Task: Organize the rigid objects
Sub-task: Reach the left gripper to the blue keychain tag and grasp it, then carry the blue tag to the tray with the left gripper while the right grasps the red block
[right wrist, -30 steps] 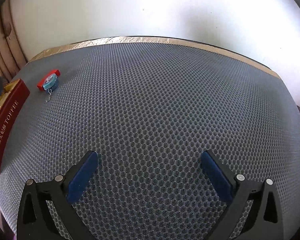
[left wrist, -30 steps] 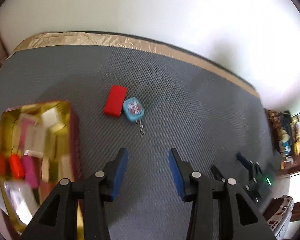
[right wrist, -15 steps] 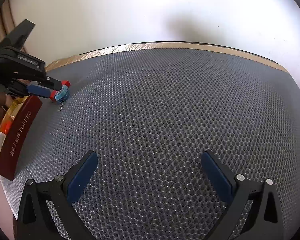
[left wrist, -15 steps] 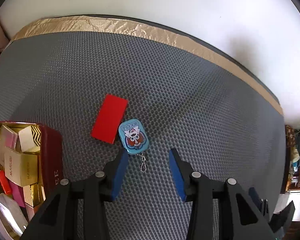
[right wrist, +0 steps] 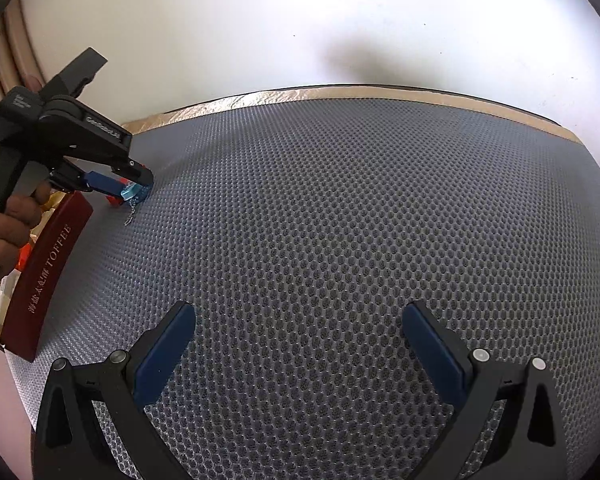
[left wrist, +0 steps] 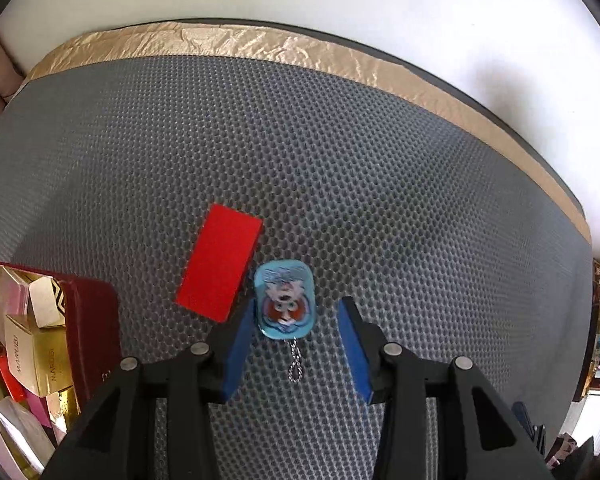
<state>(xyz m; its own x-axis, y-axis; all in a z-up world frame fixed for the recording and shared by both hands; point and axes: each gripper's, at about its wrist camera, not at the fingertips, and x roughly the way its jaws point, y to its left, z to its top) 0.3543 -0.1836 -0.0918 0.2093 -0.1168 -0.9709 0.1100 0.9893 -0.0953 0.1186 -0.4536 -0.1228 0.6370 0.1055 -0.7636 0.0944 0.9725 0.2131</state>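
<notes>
Your left gripper stands parted around the light-blue rounded cartoon keychain tag, pads not touching it. The tag lies on the grey honeycomb mat, just right of the flat red rectangular block. Your right gripper is wide apart, holding nothing.

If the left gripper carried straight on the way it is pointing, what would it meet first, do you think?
Most likely the blue keychain tag: it lies between the open fingers of the left gripper, nearer one pad. The red block sits just beside that line. Depth is hard to judge.
</notes>
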